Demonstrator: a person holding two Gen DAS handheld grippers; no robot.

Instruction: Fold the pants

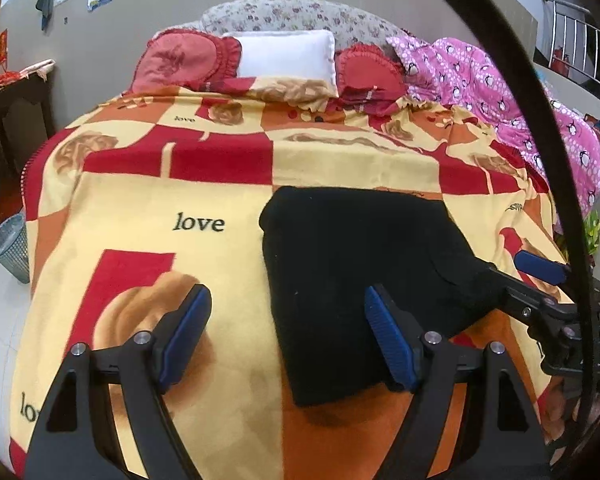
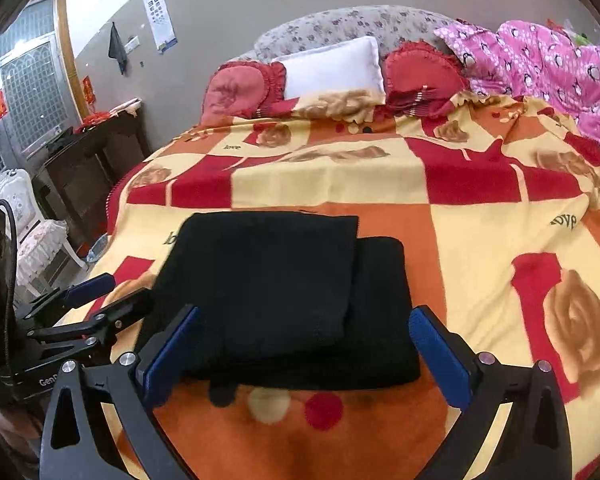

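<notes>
The black pants (image 1: pixel 356 272) lie folded into a thick rectangle on the bed's patterned blanket (image 1: pixel 148 208). In the right wrist view the pants (image 2: pixel 284 292) show two stacked layers, the upper one offset to the left. My left gripper (image 1: pixel 288 320) is open and empty, hovering over the pants' near left edge. My right gripper (image 2: pixel 306 340) is open and empty, just in front of the pants' near edge. The right gripper also shows in the left wrist view (image 1: pixel 536 280), at the pants' right side. The left gripper also shows in the right wrist view (image 2: pixel 100 296), at their left.
Red ruffled cushions (image 1: pixel 180 60), a white pillow (image 1: pixel 288 56) and a pink quilt (image 1: pixel 500 84) lie at the head of the bed. A mesh waste bin (image 1: pixel 10 248) and a dark wooden table (image 2: pixel 84 160) stand left of the bed.
</notes>
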